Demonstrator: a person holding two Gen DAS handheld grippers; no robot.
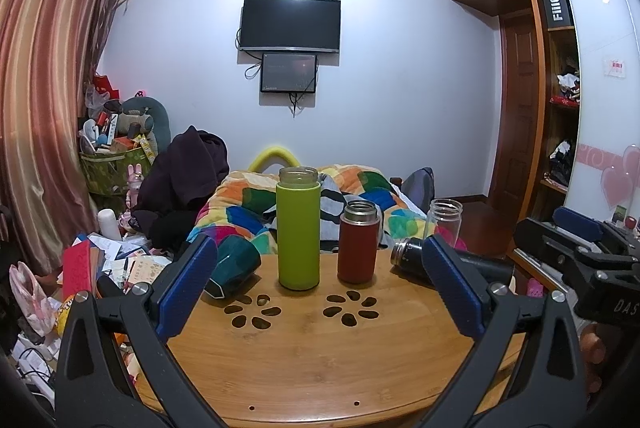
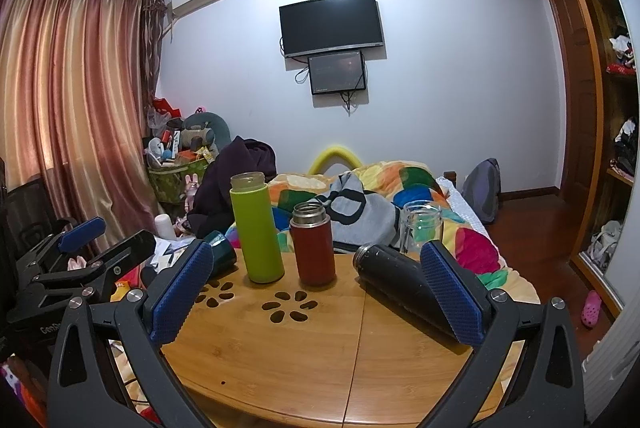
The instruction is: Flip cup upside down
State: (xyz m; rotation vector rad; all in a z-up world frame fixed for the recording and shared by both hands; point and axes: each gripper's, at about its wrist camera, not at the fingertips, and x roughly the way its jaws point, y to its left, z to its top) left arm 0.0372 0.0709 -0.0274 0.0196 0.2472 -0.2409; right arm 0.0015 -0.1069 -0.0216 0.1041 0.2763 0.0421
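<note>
On a round bamboo table (image 1: 320,360) stand a tall green bottle (image 1: 298,228), a red flask (image 1: 358,242) and a clear glass jar (image 1: 444,218), all upright and open. A black flask (image 1: 412,256) lies on its side at the right, and a dark teal cup (image 1: 232,264) lies tipped at the left. My left gripper (image 1: 320,292) is open and empty, in front of the green bottle. My right gripper (image 2: 316,292) is open and empty; the black flask (image 2: 400,284) lies just inside its right finger. The teal cup (image 2: 220,254) is behind its left finger.
Flower-shaped cutouts (image 1: 352,308) pierce the tabletop. A bed with a colourful quilt (image 1: 256,200) lies behind the table. Cluttered papers and boxes (image 1: 112,260) fill the floor at the left. A wardrobe (image 1: 560,88) stands at the right. The other gripper (image 1: 580,252) shows at the right edge.
</note>
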